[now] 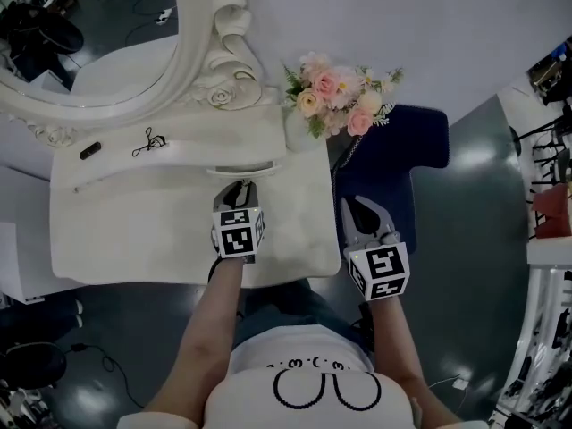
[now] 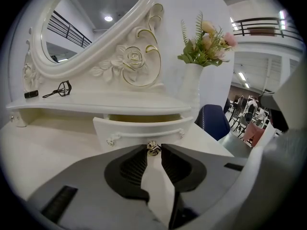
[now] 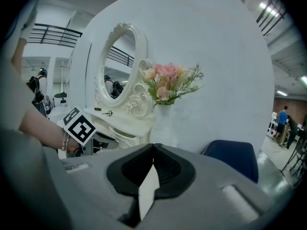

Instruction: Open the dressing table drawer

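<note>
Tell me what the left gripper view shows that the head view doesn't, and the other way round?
Only the left gripper view: the small metal knob, pinched by the left hand-held gripper. Only the head view: the person's arms, the right hand-held gripper held out past the table edge, and the marker cubes. Both: the drawer, the mirror, the flowers and the blue chair.

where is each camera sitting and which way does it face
Head view: on the person's head, looking steeply down at the dressing table; both forearms, the left gripper and right gripper show.
Left gripper view: rides that gripper, facing the drawer; its fingers pinch the knob.
Right gripper view: rides that gripper, facing the mirror and flowers; its fingers are together, the left arm at its left.
Shared: all three show mirror and flowers.
</note>
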Tool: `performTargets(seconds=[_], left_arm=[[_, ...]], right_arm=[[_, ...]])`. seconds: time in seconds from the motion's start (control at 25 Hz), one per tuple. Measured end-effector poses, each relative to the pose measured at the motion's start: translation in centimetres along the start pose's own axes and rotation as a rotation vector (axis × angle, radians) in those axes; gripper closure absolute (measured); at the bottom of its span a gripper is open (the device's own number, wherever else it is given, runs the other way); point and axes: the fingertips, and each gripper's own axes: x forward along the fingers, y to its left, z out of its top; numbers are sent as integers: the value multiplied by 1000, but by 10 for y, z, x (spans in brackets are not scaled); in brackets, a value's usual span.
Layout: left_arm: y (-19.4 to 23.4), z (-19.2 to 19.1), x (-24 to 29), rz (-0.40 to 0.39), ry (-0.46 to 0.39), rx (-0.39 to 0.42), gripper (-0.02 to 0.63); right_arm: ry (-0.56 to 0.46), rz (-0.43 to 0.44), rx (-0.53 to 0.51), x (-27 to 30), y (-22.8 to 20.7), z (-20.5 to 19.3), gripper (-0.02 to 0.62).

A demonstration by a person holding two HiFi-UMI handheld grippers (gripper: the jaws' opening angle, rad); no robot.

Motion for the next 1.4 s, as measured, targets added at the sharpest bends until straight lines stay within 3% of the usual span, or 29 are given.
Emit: performTargets(seconds=[0.64,0.84,1.04,1.2,1.4], left_arm=[[-13,-26,-31,6,8,-33,515],[-13,-23,-35,-46,4,-71,509],[-4,-6,-56,-62,-58,-82,476],[17,17,-80,-27,-127,-80,476],[51,47,-116,17,-215,-19,475]], right_arm=[[-12,-8,-5,-18,18,1,592],[-19,0,-10,-18,27,4,592],[-35,11,-9,-16,36,11,592],[-62,22,-15,-12,42,23,592],[-109,32,-22,-9,51,46,592]])
